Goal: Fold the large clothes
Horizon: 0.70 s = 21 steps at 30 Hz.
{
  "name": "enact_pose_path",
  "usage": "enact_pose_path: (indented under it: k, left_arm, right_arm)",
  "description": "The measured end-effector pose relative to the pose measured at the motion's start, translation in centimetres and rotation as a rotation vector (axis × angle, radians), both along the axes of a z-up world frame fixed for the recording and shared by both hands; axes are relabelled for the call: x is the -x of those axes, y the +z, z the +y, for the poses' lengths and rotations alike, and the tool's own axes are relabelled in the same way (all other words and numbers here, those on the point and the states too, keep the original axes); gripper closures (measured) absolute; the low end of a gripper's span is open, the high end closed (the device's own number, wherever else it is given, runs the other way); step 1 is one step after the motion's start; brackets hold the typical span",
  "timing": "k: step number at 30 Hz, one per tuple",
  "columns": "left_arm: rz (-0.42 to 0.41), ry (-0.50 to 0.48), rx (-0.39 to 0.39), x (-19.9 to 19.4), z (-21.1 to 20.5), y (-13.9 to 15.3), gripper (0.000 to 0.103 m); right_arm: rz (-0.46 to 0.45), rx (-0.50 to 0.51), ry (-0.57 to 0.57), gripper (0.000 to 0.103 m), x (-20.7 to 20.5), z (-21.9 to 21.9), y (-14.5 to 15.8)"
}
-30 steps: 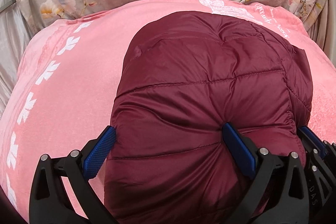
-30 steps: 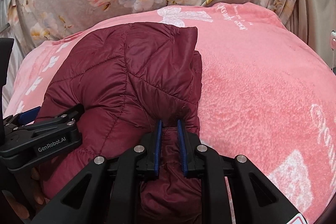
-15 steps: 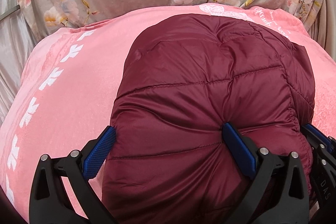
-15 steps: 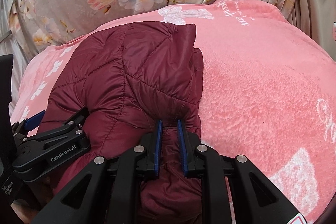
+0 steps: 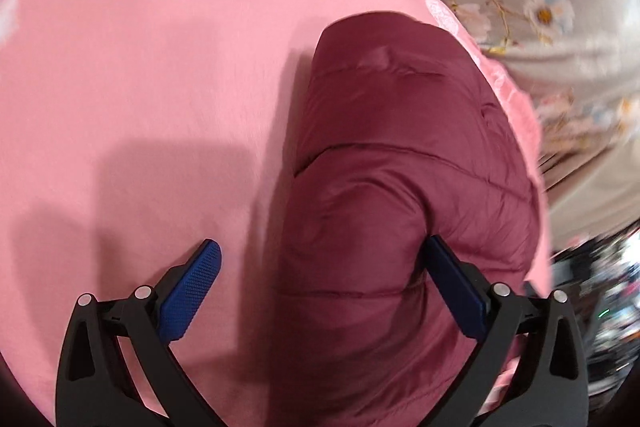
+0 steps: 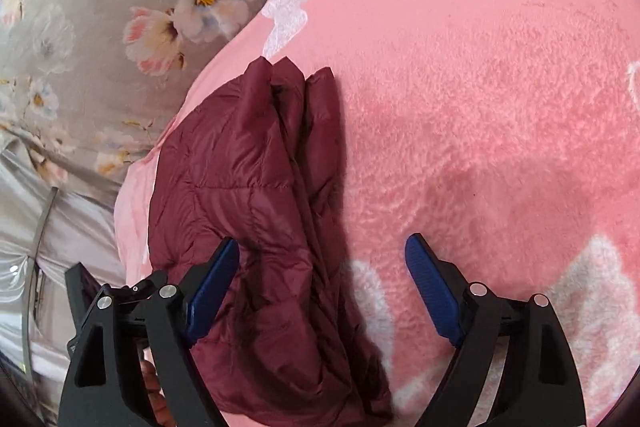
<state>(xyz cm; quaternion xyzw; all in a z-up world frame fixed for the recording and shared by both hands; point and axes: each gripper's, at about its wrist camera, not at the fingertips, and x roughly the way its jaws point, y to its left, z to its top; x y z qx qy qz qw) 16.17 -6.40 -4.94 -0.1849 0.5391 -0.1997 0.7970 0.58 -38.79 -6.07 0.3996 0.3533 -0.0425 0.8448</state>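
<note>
A dark red quilted puffer jacket (image 5: 400,195) lies folded into a thick bundle on a pink fleece blanket (image 5: 140,87). My left gripper (image 5: 320,263) is open above the bundle's near end, its right finger against the fabric and its left finger over the bare blanket. In the right wrist view the jacket (image 6: 248,211) lies to the left with its stacked folded edges facing right. My right gripper (image 6: 322,263) is open and empty, straddling the jacket's right edge. Part of the left gripper's black body (image 6: 86,291) shows at the lower left.
The pink blanket (image 6: 480,107) carries white printed patterns and lettering. Grey floral bedding (image 6: 120,7) lies beyond the blanket's far edge and also shows in the left wrist view (image 5: 540,7). Blurred room clutter (image 5: 600,315) is at the right edge.
My right gripper has opened and let go of the jacket. Both views have swung round, the left one sharply, and the jacket now lies as a narrower bundle near the blanket's edge.
</note>
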Motion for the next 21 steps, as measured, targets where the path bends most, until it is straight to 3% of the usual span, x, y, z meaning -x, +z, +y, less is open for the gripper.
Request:
enact_pose_path:
  k: [10,13,17,18,21]
  left_arm:
    - [-0.056,-0.088,-0.031,-0.5,-3.6,0.1,0.005]
    - [-0.079,-0.131,-0.082,-0.3,-5.0,0.5,0.005]
    - [-0.141,-0.139,-0.170,0.7,-6.3,1.6,0.016]
    - [-0.159,-0.143,-0.185,1.0,-6.4,2.0,0.022]
    - [-0.214,-0.163,-0.206,2.0,-6.4,3.9,0.041]
  right_arm:
    - [-0.014,-0.002,0.040,0.013,-3.3,1.5,-0.2]
    - [-0.015,-0.006,0.069,0.013,-4.1,1.8,-0.1]
    - [-0.020,-0.028,0.095,0.042,-4.4,2.1,0.3]
    - [-0.030,-0.020,0.098,0.055,-4.0,2.1,0.7]
    - [-0.060,-0.005,0.098,0.074,-2.8,2.3,2.2]
